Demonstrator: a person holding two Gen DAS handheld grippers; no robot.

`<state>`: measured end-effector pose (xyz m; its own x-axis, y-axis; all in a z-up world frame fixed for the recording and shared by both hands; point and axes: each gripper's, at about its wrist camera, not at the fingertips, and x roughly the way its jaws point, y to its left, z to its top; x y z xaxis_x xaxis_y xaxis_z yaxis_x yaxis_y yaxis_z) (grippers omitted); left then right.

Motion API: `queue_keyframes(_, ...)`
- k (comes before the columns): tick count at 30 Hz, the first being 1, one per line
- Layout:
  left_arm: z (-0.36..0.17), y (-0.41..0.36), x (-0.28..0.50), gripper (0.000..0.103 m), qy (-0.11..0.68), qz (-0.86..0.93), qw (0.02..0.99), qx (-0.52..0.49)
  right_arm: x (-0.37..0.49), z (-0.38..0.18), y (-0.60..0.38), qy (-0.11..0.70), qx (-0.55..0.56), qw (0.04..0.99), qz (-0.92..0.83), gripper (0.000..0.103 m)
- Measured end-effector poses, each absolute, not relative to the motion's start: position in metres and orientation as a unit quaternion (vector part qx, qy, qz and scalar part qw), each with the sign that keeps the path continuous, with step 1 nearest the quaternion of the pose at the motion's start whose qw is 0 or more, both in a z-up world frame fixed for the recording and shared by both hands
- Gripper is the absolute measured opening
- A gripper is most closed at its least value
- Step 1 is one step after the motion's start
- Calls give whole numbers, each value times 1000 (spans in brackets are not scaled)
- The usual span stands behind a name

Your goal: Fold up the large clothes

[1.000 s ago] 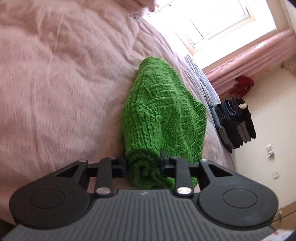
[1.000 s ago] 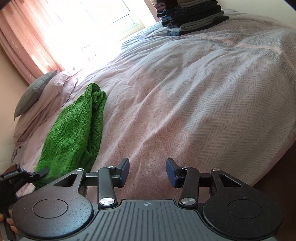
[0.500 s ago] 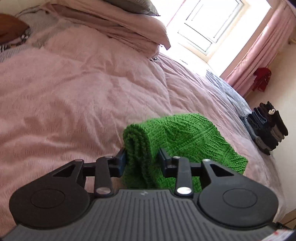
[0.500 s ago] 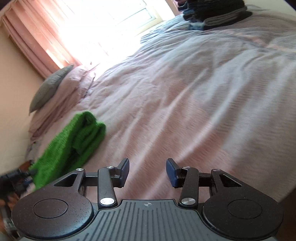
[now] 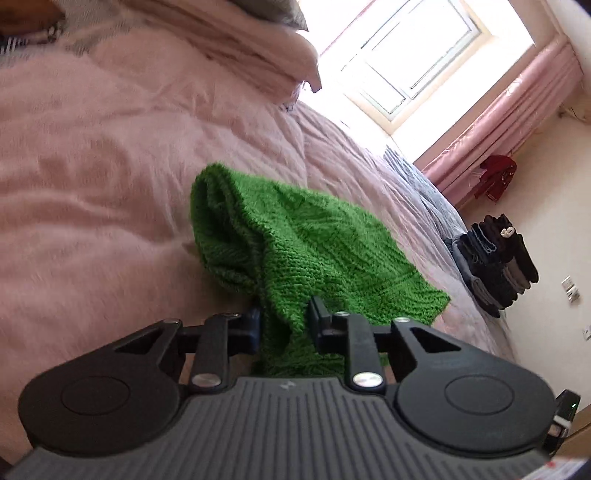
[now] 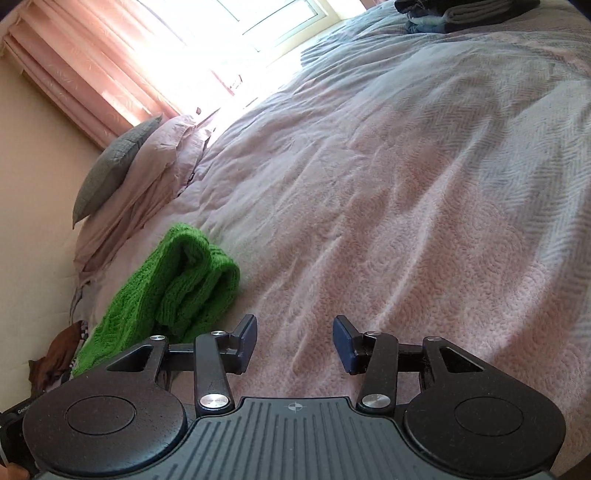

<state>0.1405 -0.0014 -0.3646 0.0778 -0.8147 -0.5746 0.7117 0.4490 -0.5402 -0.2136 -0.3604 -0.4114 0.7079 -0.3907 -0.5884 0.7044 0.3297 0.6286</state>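
**Left gripper pinches the green knit; right gripper spread over the bed**

In the left wrist view, the left gripper [image 5: 283,325] has a bunched edge of the green knit [image 5: 295,251] between its fingers [image 5: 254,328], which have just been closing on it. From that pinch the knit drapes away across the pink bed [image 5: 92,184], folded over itself, with a rounded fold at its far end and a flatter layer spreading to the right toward the bed's edge. Behind it, pale pillows [image 5: 229,40] are piled at the head of the bed, and a bright window [image 5: 417,59] with a pink curtain [image 5: 517,110] lies beyond. At the right, a stack of dark folded clothes [image 5: 495,266] sits on the far part of the bed.

In the right wrist view, the knit [image 6: 177,288] lies doubled at the left, just beside the left finger of the right gripper [image 6: 295,339] but apart from it. That gripper's jaws stand spread with nothing between them, only bare bedcover [image 6: 406,221] below. A grey cushion [image 6: 114,166] leans on the pillows [image 6: 155,177] at upper left. The dark stack [image 6: 461,11] shows at the top right edge.
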Motion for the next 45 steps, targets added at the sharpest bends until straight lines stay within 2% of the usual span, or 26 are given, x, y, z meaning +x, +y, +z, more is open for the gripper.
queue_keyframes(1, -354, 4, 147, 3, 406, -514, 754, -43, -212, -410, -363, 158, 476, 799, -331, 43)
queue_keyframes(3, -336, 13, 158, 4, 352, -515, 781, -16, -206, -409, -370, 133, 500, 800, -304, 43)
queue_keyframes(7, -341, 10, 164, 5, 397, -538, 744, 3, -175, -411, -385, 97, 552, 791, -245, 43)
queue_keyframes(11, -354, 19, 147, 30, 411, -534, 738, -32, -142, -399, -394, 108, 532, 807, -231, 43)
queue_keyframes(17, -366, 19, 153, 32, 435, -524, 730, -59, -111, -417, -411, 131, 548, 795, -226, 42)
queue_keyframes(18, -366, 17, 154, 32, 441, -522, 727, -64, -110, -419, -412, 137, 542, 796, -232, 33)
queue_keyframes(19, -366, 16, 153, 32, 442, -524, 725, -66, -111, -419, -413, 140, 534, 799, -239, 10)
queue_keyframes(22, -360, 16, 140, 11, 420, -548, 722, -43, -132, -414, -415, 113, 533, 806, -233, 7)
queue_keyframes(24, -363, 17, 133, 10, 425, -562, 709, -39, -138, -421, -420, 127, 536, 798, -245, 5)
queue_keyframes(26, -373, 17, 126, 10, 438, -557, 705, -27, -131, -434, -421, 182, 521, 794, -255, 3)
queue_keyframes(31, -384, 29, 126, 11, 461, -541, 703, -37, -134, -425, -414, 202, 487, 814, -246, 4)
queue_keyframes(33, -380, 34, 131, 19, 471, -537, 698, -52, -141, -416, -421, 184, 492, 818, -235, 17)
queue_keyframes(34, -378, 37, 135, 33, 477, -533, 696, -66, -145, -412, -425, 172, 496, 816, -243, 40)
queue_keyframes(35, -377, 39, 139, 52, 480, -523, 700, -81, -147, -411, -430, 162, 499, 813, -253, 62)
queue_keyframes(36, -377, 42, 145, 60, 484, -509, 704, -102, -147, -412, -434, 157, 507, 809, -253, 66)
queue_keyframes(37, -379, 43, 151, 67, 491, -499, 703, -124, -145, -418, -439, 157, 520, 805, -240, 66)
queue_keyframes(42, -408, 28, 169, 68, 557, -477, 649, -202, -123, -457, -454, 153, 594, 768, -185, 66)
queue_keyframes(43, -412, 24, 168, 65, 559, -473, 650, -204, -120, -459, -452, 151, 596, 766, -188, 60)
queue_keyframes(44, -414, 20, 167, 55, 557, -472, 653, -202, -118, -461, -450, 155, 598, 764, -185, 42)
queue_keyframes(45, -415, 16, 167, 41, 556, -471, 655, -200, -118, -461, -446, 155, 601, 761, -186, 35)
